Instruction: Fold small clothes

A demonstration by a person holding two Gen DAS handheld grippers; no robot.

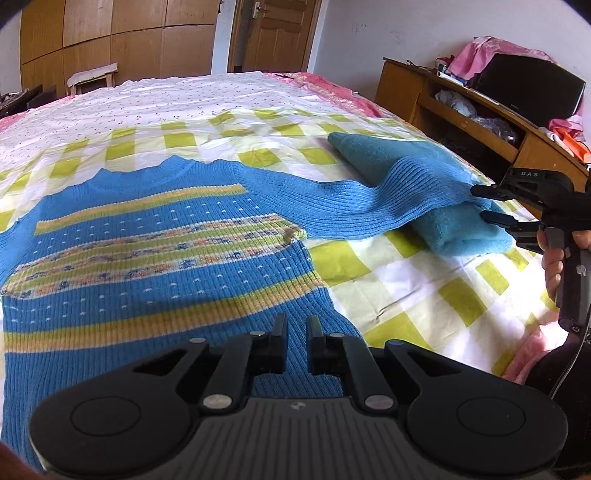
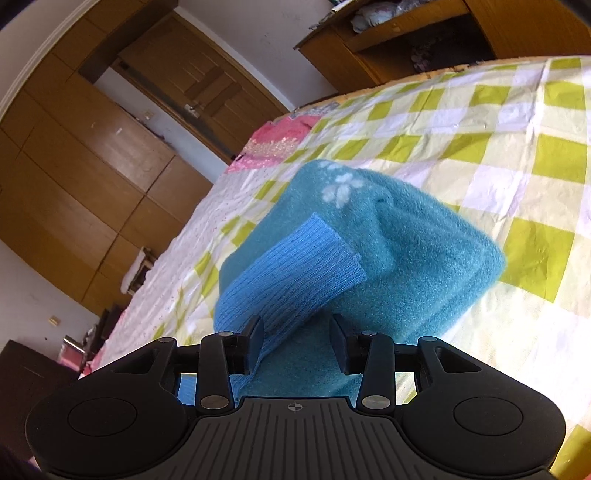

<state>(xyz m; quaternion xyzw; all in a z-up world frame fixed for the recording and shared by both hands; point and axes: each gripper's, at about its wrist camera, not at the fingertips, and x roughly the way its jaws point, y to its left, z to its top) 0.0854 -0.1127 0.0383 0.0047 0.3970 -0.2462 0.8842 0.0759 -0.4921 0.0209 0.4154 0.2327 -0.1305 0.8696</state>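
Observation:
A blue knitted sweater (image 1: 147, 236) with yellow and patterned stripes lies flat on the bed, neck away from me. Its right sleeve (image 1: 351, 203) stretches out and drapes over a folded teal fleece garment (image 1: 461, 236). My left gripper (image 1: 296, 328) hovers over the sweater's hem, jaws a narrow gap apart, holding nothing. My right gripper (image 1: 484, 205) is open at the sleeve's cuff. In the right wrist view the cuff (image 2: 314, 258) lies on the teal fleece (image 2: 424, 266), and the open right gripper (image 2: 297, 338) straddles the sleeve without clamping it.
The bed is covered by a green-and-white checked sheet (image 1: 424, 280) with a floral sheet (image 1: 184, 99) beyond it. A wooden desk (image 1: 461, 110) with a black monitor stands at the bed's right. Wooden wardrobes (image 1: 110, 40) and a door (image 1: 273, 33) are behind.

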